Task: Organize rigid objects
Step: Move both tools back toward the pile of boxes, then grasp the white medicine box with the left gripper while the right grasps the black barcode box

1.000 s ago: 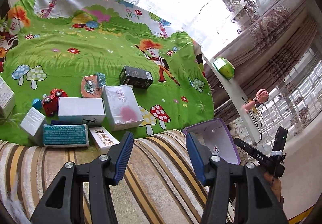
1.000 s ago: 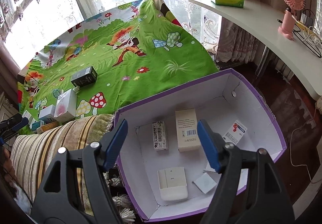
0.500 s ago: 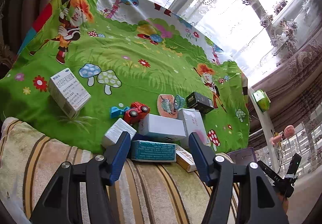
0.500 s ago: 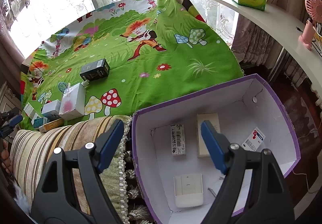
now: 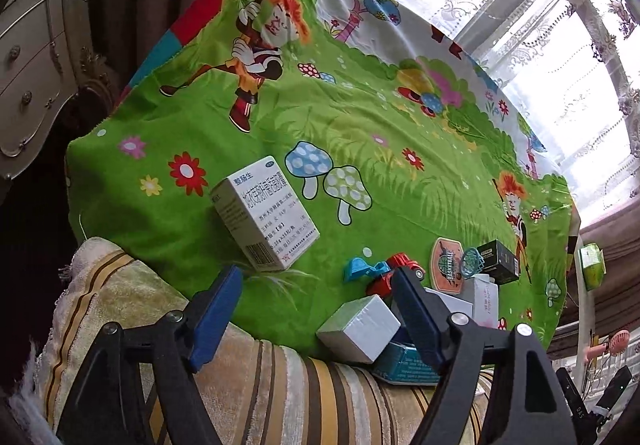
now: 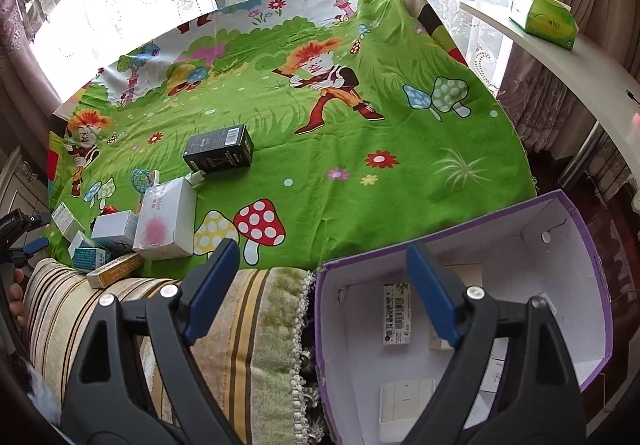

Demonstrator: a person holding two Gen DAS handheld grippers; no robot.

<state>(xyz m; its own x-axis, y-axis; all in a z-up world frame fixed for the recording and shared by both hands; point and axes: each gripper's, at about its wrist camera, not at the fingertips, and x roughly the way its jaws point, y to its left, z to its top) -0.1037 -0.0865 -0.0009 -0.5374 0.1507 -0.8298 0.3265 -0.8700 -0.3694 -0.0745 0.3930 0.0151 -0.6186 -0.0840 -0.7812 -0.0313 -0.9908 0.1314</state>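
Boxes: a whole pile of small cartons sits on the green cartoon sheet (image 5: 360, 149), bunched near its front edge where the striped cushion (image 5: 280, 393) starts
Medicine box: white medicine box (image 5: 266, 219) with Chinese print and a barcode, lying on the sheet off on its own, just past the left gripper's left finger
Grey-white box: small grey-white box (image 5: 360, 329) right at the sheet's front edge, sitting on a teal box (image 5: 404, 365)
Toy car: red and blue toy car (image 5: 384, 273) just behind the grey-white box, basketball hoop toy (image 5: 450, 265) beside it
Black box: black box (image 6: 219, 149) further up the sheet, apart from the pile, lying flat
Pink-splotch box: white box with a pink splotch (image 6: 166, 221) at the pile's edge, orange-and-white box (image 6: 114, 269) just in front of it, half on the cushion
Purple bin: purple box with white inside (image 6: 560, 237) off the sheet's front corner, a barcode carton (image 6: 397, 313) and a few flat white cartons lying in it
Left gripper: left gripper (image 5: 316, 317) spread wide, has just been opening, nothing between the fingers, hovering over the cushion edge
Right gripper: right gripper (image 6: 320, 293) also spread wide, just been opening, empty, straddling the bin's wall and the cushion
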